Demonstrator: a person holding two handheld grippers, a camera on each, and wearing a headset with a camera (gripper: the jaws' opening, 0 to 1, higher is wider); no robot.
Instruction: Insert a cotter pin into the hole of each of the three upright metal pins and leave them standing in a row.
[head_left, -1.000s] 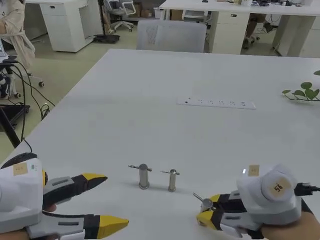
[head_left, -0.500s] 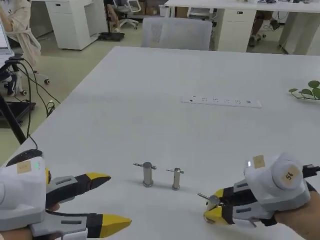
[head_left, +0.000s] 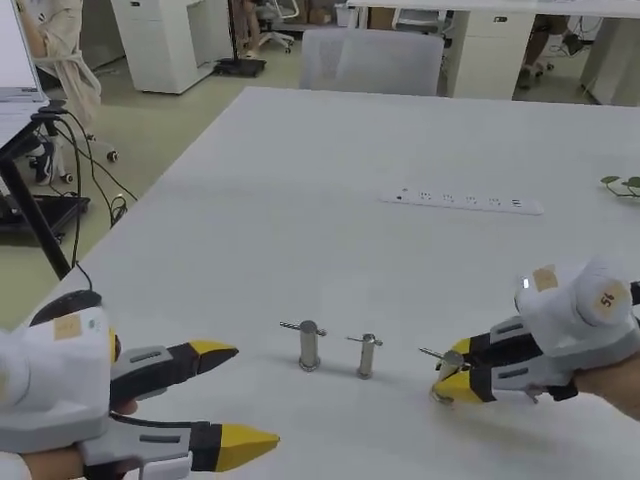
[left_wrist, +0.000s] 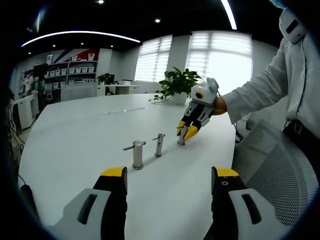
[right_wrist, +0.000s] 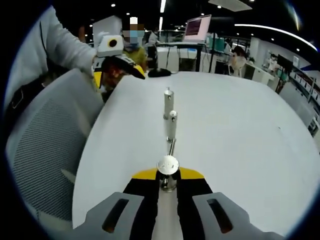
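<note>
Metal first pin (head_left: 309, 347) and second pin (head_left: 366, 358) upright on counter (head_left: 300, 200), cottered. Third pin (right_wrist: 167, 164), cotter apparently through, clamped in right tongs (head_left: 456, 370) beside them, unreleased. Left tongs (head_left: 255, 393) agape, empty.

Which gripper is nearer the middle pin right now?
Right. The right gripper, shut on the third pin, sits just beside the middle pin; the left gripper hangs open, farther off beyond the first pin.

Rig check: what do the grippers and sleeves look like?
Both grippers match: the left gripper and the right gripper have bulky white housings and black jaws with yellow tips. Each housing carries a small tan square sticker; the right one also has a round yellow label with digits. The sleeve behind the right gripper is long and white.
</note>
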